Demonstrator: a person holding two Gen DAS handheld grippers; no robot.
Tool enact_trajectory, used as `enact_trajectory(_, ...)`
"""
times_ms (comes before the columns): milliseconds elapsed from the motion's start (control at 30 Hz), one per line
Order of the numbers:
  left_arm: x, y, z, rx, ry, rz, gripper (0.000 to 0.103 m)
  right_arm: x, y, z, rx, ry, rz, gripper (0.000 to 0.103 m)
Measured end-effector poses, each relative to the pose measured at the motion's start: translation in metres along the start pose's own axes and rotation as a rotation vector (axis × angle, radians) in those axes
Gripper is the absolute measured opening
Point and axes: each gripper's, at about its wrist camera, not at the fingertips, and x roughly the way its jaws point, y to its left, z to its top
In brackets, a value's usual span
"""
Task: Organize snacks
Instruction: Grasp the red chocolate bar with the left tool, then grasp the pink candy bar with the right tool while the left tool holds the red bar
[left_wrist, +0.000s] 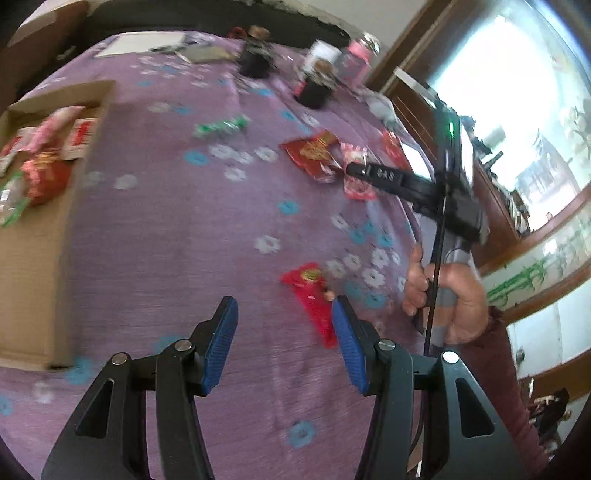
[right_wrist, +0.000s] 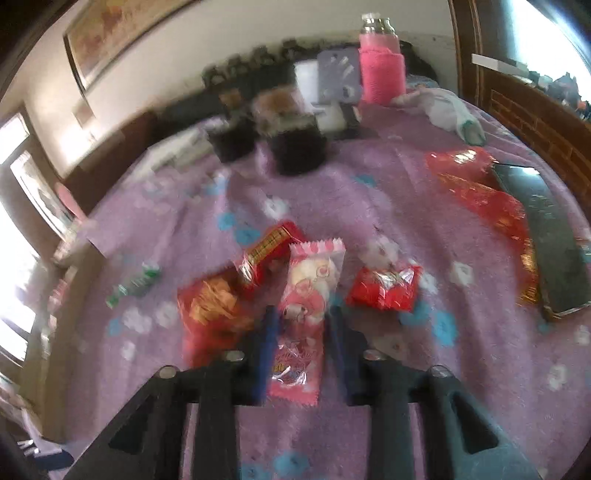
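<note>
On the purple cloth (left_wrist: 184, 229), a cardboard box (left_wrist: 33, 258) holds red snack packets (left_wrist: 46, 177).

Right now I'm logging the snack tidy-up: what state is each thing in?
Left gripper: open, empty.
Right gripper: straddling the pink snack packet, contact unclear.
Cardboard box: open, several snacks inside.
Red packet: loose on the purple cloth.
Pink bottle: upright.

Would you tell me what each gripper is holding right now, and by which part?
The left gripper holds nothing. The right gripper straddles the pink snack packet at its middle; blur hides whether the pads press it.
</note>
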Motion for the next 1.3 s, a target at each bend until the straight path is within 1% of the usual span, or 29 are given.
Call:
enact_trajectory(67,0.01,-0.012,-0.001,0.028,0.01,0.011,0.051,-0.008,-0.001,-0.004,0.008,0.019,-0.077,0.026)
enact_trajectory(133,0.02,-0.023,-0.002,0.064,0.021,0.041,0.051,-0.018,-0.005,-0.01,0.018,0.029,-0.091,0.024)
enact_trajectory(200,0.029,-0.03,-0.002,0.085,0.029,0.066,0.051,-0.025,-0.012,-0.016,0.038,0.035,-0.07,0.023)
enact_trajectory(267,0.039,-0.037,0.0,0.101,0.036,0.083,0.051,-0.03,-0.023,-0.019,0.078,0.039,-0.017,0.023)
enact_trajectory(333,0.047,-0.042,0.001,0.119,0.036,0.101,0.051,-0.03,-0.031,-0.02,0.102,0.048,0.011,0.023)
enact_trajectory(467,0.054,-0.053,0.002,0.168,0.001,0.14,0.051,-0.029,-0.036,-0.021,0.114,0.048,0.036,0.023)
enact_trajectory(500,0.055,-0.054,0.002,0.18,-0.007,0.152,0.051,-0.029,-0.035,-0.02,0.109,0.043,0.035,0.025)
enact_trajectory(533,0.056,-0.056,0.001,0.204,-0.016,0.175,0.047,-0.028,-0.034,-0.02,0.105,0.039,0.039,0.027)
enact_trajectory(567,0.056,-0.057,0.0,0.223,-0.025,0.206,0.024,-0.028,-0.034,-0.02,0.107,0.039,0.045,0.027)
enact_trajectory(600,0.057,-0.059,-0.001,0.245,-0.035,0.238,0.018,-0.027,-0.035,-0.02,0.114,0.038,0.055,0.027)
enact_trajectory(633,0.057,-0.058,-0.001,0.255,-0.039,0.241,0.018,-0.026,-0.036,-0.019,0.118,0.036,0.061,0.029)
enact_trajectory(667,0.057,-0.055,0.0,0.242,-0.039,0.226,0.018,-0.026,-0.036,-0.019,0.117,0.031,0.067,0.031)
enact_trajectory(767,0.049,-0.045,0.002,0.194,-0.048,0.182,0.018,-0.027,-0.029,-0.019,0.086,0.008,0.055,0.041)
enact_trajectory(800,0.044,-0.04,0.003,0.174,-0.057,0.161,0.018,-0.025,-0.026,-0.019,0.076,0.008,0.06,0.046)
enact_trajectory(867,0.037,-0.037,0.002,0.152,-0.07,0.141,0.018,-0.022,-0.019,-0.02,0.057,0.014,0.066,0.05)
enact_trajectory(1033,0.017,-0.025,-0.002,0.108,-0.112,0.109,0.018,-0.016,0.001,-0.022,-0.03,-0.018,-0.032,0.055)
enact_trajectory(1100,0.011,-0.022,-0.005,0.093,-0.129,0.104,0.018,-0.015,0.003,-0.022,-0.041,-0.021,-0.04,0.056)
enact_trajectory(1167,0.002,-0.015,-0.009,0.072,-0.144,0.096,0.018,-0.017,-0.003,-0.023,-0.013,-0.031,-0.017,0.039)
enact_trajectory(1200,-0.003,-0.011,-0.011,0.059,-0.155,0.088,0.018,-0.018,-0.008,-0.023,0.004,-0.033,-0.01,0.028)
enact_trajectory(1300,-0.017,0.001,-0.015,0.024,-0.183,0.071,0.018,-0.021,-0.014,-0.023,0.034,-0.035,0.028,0.023)
